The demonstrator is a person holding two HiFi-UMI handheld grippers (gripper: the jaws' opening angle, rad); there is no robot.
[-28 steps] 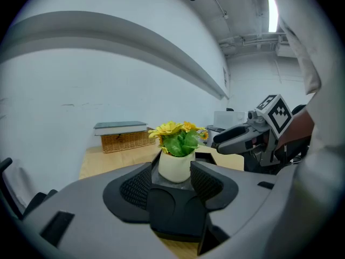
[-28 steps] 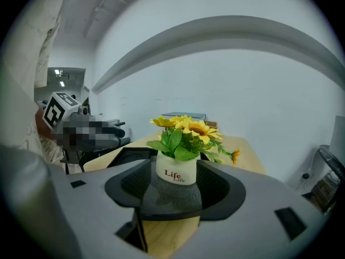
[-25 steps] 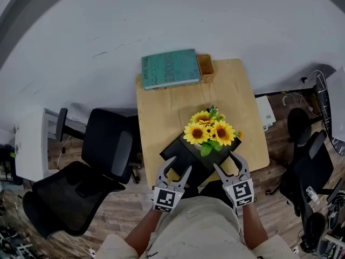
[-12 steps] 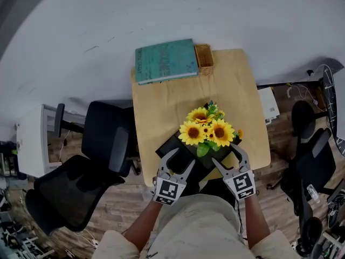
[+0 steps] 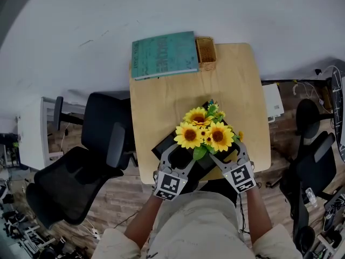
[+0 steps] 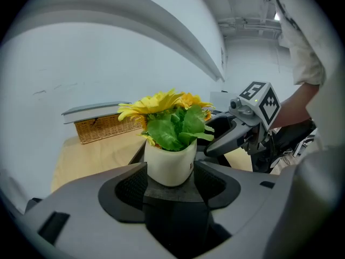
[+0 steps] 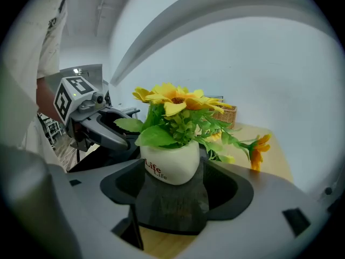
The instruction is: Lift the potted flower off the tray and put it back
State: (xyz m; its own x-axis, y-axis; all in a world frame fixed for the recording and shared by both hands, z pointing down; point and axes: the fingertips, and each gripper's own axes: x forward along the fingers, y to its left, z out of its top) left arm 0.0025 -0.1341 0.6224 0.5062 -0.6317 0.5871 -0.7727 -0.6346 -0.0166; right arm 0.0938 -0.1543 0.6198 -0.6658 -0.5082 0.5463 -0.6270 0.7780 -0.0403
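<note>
The flowerpot (image 6: 170, 163) stands upright on the black tray (image 5: 163, 144), at the 6 o'clock edge of the wooden table (image 5: 161, 101), its sunflowers (image 5: 204, 134) spreading above it. The left gripper (image 5: 180, 158) comes at the pot from 7 o'clock and the right gripper (image 5: 229, 152) from 5 o'clock, both low over the tray's near side. Both pairs of jaws have just been opening and stand wide. In each gripper view the white pot sits in the gap at the jaw tips, with the pads not pressing on it. The pot's side towards the right gripper bears the red word "Life". A teal book (image 5: 161, 54) lies at the table's 11 o'clock, with a wicker basket (image 5: 206, 50) touching it at 12. Two black chairs (image 5: 81, 171) stand off the table at 8 o'clock.
</note>
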